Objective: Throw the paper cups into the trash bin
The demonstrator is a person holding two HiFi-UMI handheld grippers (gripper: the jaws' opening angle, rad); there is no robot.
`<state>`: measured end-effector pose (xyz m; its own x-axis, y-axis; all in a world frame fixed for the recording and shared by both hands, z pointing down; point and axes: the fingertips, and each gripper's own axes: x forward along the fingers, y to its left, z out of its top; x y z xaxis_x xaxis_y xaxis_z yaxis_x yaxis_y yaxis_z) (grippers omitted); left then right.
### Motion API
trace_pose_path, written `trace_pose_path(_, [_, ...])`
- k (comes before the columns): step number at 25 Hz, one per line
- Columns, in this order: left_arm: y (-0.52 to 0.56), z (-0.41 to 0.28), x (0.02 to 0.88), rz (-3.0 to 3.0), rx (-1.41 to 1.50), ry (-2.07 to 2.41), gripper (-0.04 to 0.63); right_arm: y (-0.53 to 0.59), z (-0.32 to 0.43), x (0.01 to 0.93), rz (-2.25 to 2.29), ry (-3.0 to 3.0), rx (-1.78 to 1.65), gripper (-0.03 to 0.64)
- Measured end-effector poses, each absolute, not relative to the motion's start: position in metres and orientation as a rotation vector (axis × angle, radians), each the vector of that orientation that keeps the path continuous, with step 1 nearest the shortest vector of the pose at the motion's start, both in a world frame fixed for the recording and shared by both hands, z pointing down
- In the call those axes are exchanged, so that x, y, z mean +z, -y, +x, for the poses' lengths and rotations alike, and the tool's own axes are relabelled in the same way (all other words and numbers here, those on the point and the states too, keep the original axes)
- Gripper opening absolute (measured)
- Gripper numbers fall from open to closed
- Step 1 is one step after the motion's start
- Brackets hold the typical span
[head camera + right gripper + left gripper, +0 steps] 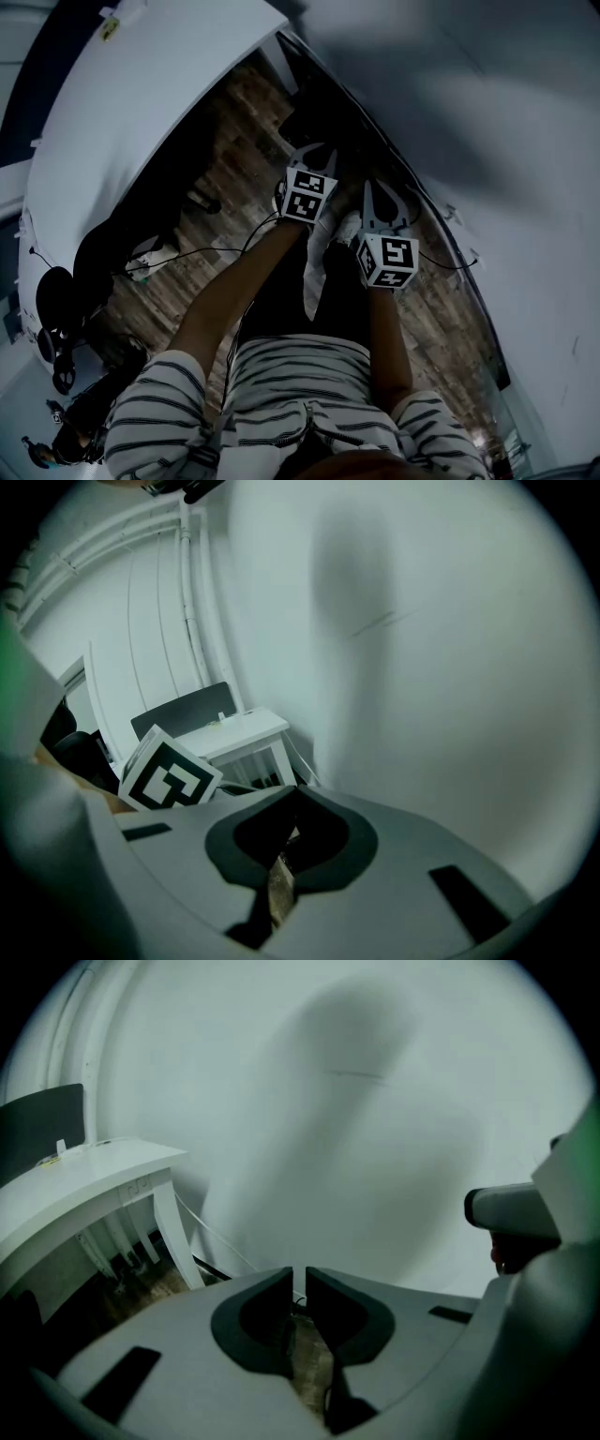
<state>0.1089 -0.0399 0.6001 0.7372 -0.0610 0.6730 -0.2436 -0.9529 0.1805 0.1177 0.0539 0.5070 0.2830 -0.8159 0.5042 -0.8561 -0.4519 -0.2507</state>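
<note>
No paper cup or trash bin shows in any view. In the head view both grippers are held side by side over the wooden floor [234,164], close to a white wall [487,112]. My left gripper [314,152] points at the wall; its jaws stand a narrow slit apart with nothing between them [299,1274]. My right gripper [380,187] is just right of it, and its jaw tips meet with nothing held [295,791]. The left gripper's marker cube [169,782] shows in the right gripper view.
A white table [141,103] stands to the left, its legs by the wall [173,1232]. Black equipment and cables [103,262] lie on the floor under and beside it. A dark panel [183,714] stands behind the table. A cable runs along the wall's base [450,262].
</note>
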Motion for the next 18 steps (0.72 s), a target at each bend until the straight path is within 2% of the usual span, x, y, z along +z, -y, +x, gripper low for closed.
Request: trace_pose_path(18, [0.035,0.085,0.478,2.723,0.796,0.368,0.025,-0.047,0.115,0.423,2.444,1.743,0.807,0.009])
